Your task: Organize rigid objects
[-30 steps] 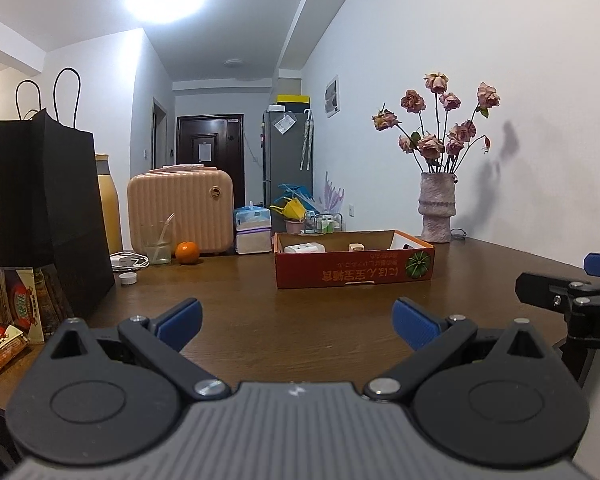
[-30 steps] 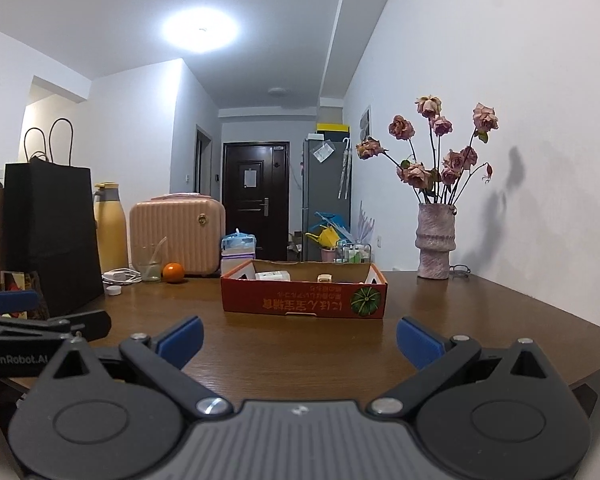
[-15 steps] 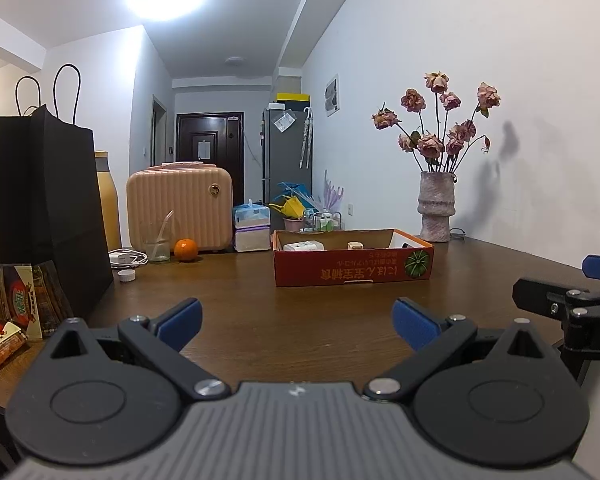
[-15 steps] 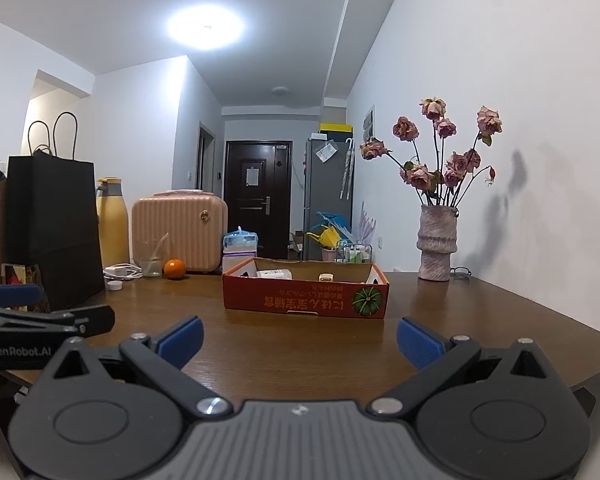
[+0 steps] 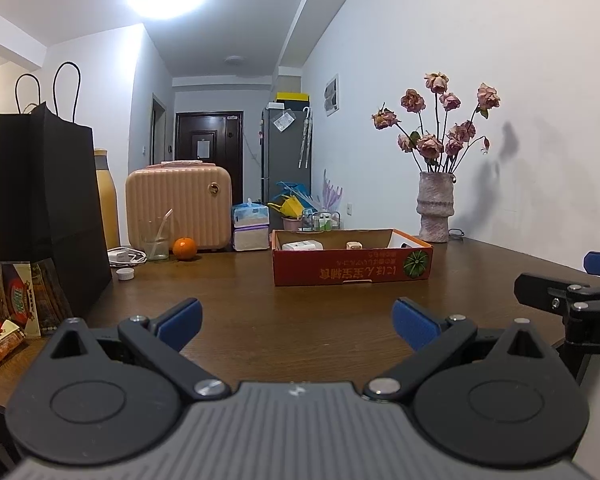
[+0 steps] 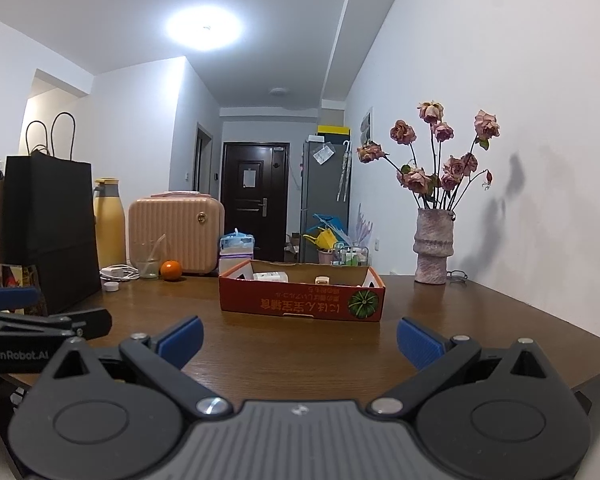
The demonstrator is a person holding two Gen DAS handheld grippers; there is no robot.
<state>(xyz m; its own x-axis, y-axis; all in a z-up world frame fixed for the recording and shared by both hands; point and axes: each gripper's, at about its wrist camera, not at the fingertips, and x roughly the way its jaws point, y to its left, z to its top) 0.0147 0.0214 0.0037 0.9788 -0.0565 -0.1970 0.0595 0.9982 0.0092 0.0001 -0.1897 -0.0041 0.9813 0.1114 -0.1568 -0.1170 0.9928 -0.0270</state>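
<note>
A red cardboard box (image 5: 352,270) sits open in the middle of the brown table (image 5: 260,312); it also shows in the right wrist view (image 6: 300,300). Inside it lie a white charger-like block (image 5: 302,245) and a small beige item (image 5: 354,245). My left gripper (image 5: 296,320) is open and empty, low over the table's near edge, well short of the box. My right gripper (image 6: 298,338) is open and empty, beside the left one. An orange (image 5: 184,248) and a white cap (image 5: 125,274) lie on the table's left.
A black paper bag (image 5: 48,200), snack packets (image 5: 4,320), a yellow flask (image 6: 109,224), a glass (image 5: 154,238), a white cable (image 5: 126,256), a pink case (image 5: 179,204) and tissue packs (image 5: 250,228) line the left and back. A flower vase (image 5: 435,208) stands back right by the wall.
Both grippers have risen and tilted slightly, so the scene sits a little lower in view. Nothing on the table has moved, and both grippers stay open.
</note>
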